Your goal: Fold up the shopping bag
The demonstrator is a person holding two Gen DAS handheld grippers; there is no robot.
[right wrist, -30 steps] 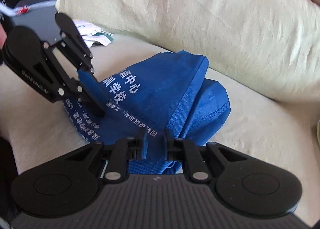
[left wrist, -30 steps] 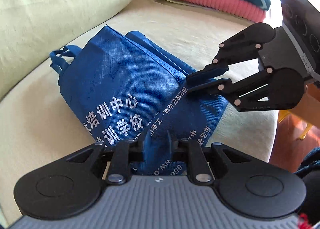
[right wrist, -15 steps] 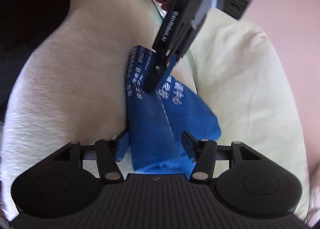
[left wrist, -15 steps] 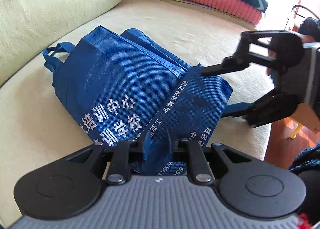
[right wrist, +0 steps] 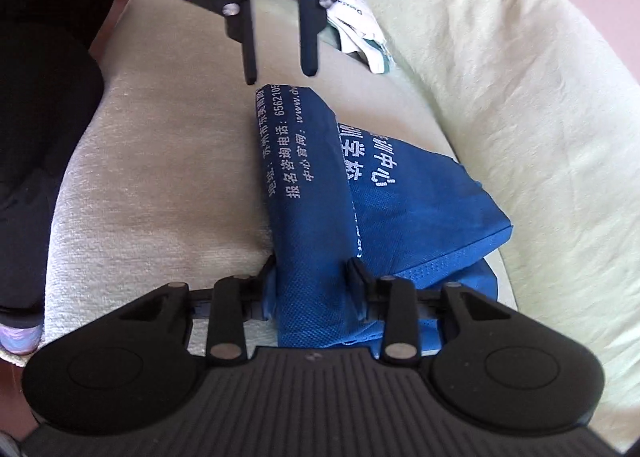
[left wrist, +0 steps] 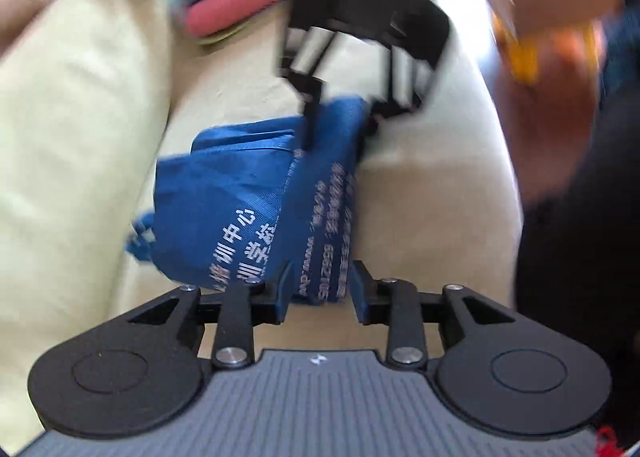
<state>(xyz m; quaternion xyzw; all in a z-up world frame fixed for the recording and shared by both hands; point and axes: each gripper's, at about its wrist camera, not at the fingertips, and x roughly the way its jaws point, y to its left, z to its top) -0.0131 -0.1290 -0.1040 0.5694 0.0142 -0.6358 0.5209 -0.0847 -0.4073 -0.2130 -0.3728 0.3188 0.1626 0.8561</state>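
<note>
- The blue shopping bag (right wrist: 320,193) lies on the sofa seat (right wrist: 160,161), partly folded, with one long flap turned over its printed face.
- Right gripper (right wrist: 314,289): jaws apart, straddling the flap's near end; cloth sits between them unclamped.
- Left gripper (left wrist: 320,291): jaws apart at the opposite end, probably just clear of the cloth; this view is motion-blurred.
- For a clean next fold, clamp both ends of the flap evenly, keep the edge taut, and carry it toward the back cushion (right wrist: 520,77).
</note>
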